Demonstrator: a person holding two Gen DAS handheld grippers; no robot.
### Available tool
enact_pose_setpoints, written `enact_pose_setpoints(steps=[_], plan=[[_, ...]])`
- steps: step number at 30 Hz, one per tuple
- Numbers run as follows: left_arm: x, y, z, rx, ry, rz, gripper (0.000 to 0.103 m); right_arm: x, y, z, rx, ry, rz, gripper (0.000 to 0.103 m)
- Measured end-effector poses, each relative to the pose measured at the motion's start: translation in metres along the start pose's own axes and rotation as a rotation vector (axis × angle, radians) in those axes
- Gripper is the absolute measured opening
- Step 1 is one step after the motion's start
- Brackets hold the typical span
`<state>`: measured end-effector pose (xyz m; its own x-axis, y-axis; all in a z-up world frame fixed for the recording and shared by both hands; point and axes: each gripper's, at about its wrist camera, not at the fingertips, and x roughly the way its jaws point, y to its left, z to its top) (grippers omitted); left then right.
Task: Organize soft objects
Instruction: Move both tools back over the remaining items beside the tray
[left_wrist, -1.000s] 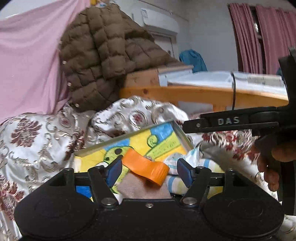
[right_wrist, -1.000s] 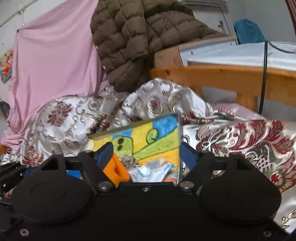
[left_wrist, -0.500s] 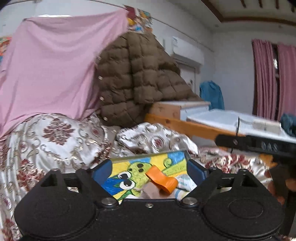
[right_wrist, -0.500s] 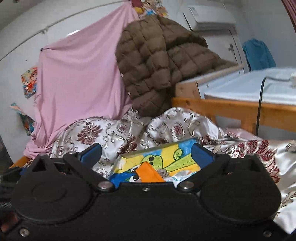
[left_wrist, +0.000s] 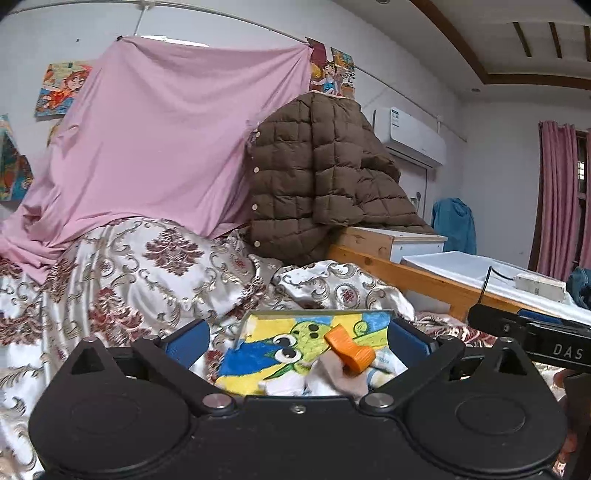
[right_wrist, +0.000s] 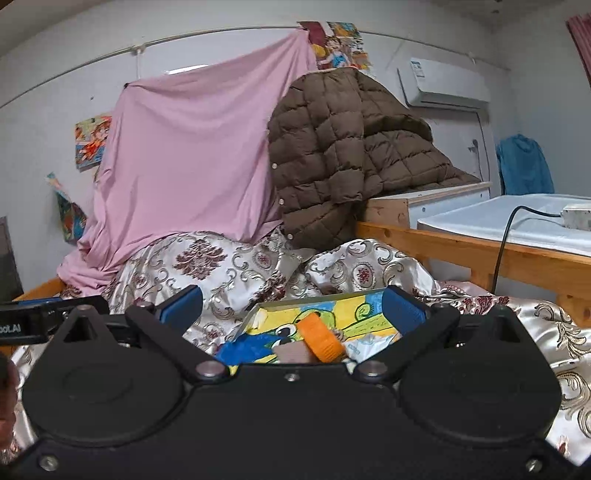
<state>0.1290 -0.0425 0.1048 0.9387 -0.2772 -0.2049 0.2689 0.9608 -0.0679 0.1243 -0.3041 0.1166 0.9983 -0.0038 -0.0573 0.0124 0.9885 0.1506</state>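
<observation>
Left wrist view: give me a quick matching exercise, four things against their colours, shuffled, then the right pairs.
Things:
1. sheet
2. jacket
3. clip
4. curtain

Colours:
A. orange
B. dark pink
C. brown
D. light pink

Pairs: 1-D, 2-C, 3-A, 4-B

Left gripper (left_wrist: 298, 341) pointing slightly downward, blue pads (left_wrist: 188, 341) spread far apart and opening further, nothing pressed between them. Right gripper (right_wrist: 291, 310) held about level, blue pads (right_wrist: 400, 308) at full spread, gripping nothing. Both side by side, each one's black body edging into the other's view. Fingertips of a hand (left_wrist: 565, 376) just visible at right.
</observation>
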Motion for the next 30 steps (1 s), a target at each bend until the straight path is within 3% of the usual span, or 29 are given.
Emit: enact_pose_setpoints(steps=[6,11,20,30], plan=[[-0.020,0.003,-0.026,0.038,0.023,0.058,0.102,-0.024,0.011,-0.020,-0.031,0.038,-0.024,0.102],[-0.029,0.014,-0.048,0.009,0.075,0.086,0.102,-0.034,0.025,-0.038,-0.090,0.104,-0.032,0.102],[-0.036,0.021,-0.062,0.037,0.153,0.170,0.102,-0.053,0.044,-0.052,-0.155,0.162,-0.056,0.102],[-0.034,0.016,-0.076,0.085,0.216,0.204,0.102,-0.033,0.050,-0.066,-0.205,0.259,-0.067,0.102]])
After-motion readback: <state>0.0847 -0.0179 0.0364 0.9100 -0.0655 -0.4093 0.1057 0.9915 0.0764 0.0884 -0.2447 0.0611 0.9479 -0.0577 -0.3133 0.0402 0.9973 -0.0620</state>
